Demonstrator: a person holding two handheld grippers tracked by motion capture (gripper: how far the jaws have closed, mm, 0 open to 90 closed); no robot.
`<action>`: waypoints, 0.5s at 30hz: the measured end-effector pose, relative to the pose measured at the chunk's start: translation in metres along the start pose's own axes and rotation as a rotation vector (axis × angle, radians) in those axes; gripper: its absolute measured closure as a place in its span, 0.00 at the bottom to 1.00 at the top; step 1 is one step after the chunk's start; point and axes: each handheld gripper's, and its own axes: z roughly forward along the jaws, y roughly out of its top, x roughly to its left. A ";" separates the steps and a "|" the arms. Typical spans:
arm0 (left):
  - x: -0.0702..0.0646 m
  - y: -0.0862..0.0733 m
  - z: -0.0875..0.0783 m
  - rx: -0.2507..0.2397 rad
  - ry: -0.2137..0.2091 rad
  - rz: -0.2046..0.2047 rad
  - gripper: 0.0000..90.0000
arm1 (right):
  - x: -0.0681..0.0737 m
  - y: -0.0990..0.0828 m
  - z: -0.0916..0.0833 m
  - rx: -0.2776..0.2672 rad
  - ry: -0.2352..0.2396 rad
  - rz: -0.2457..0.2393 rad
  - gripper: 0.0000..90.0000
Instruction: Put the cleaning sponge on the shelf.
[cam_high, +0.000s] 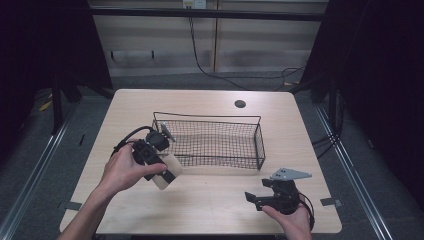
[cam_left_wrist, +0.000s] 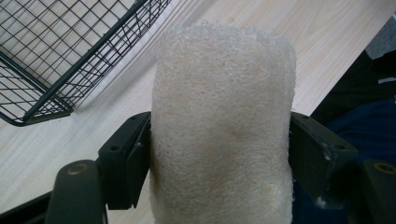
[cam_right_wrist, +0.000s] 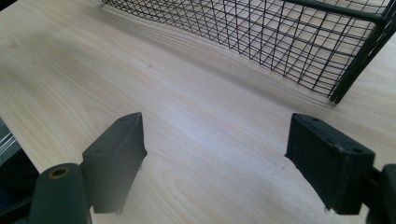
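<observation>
My left gripper (cam_high: 167, 175) is shut on a cream fibrous sponge roll (cam_high: 168, 170), held just above the table in front of the basket's left front corner. In the left gripper view the sponge (cam_left_wrist: 223, 130) is squeezed between both black jaws and hides most of what lies ahead. The black wire basket (cam_high: 260, 145) stands at the middle of the table and looks empty. My right gripper (cam_high: 251, 199) rests low near the table's front right, open, with bare wood between its jaws (cam_right_wrist: 212, 163).
The light wooden table (cam_high: 210, 210) has a dark round hole (cam_high: 240, 104) near its far edge. Black curtains hang at both sides and cables run across the floor behind. The basket's corner (cam_right_wrist: 338, 88) stands just ahead of the right gripper.
</observation>
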 end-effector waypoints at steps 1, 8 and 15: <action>0.000 0.000 -0.001 0.003 0.000 0.002 0.30 | 0.000 0.000 0.000 0.002 0.001 0.001 0.21; 0.003 0.002 -0.014 -0.002 -0.002 0.012 0.30 | 0.000 0.000 0.001 0.004 -0.002 0.005 0.21; 0.008 0.005 -0.026 -0.009 -0.013 0.017 0.30 | 0.001 0.000 0.001 0.006 -0.001 0.003 0.21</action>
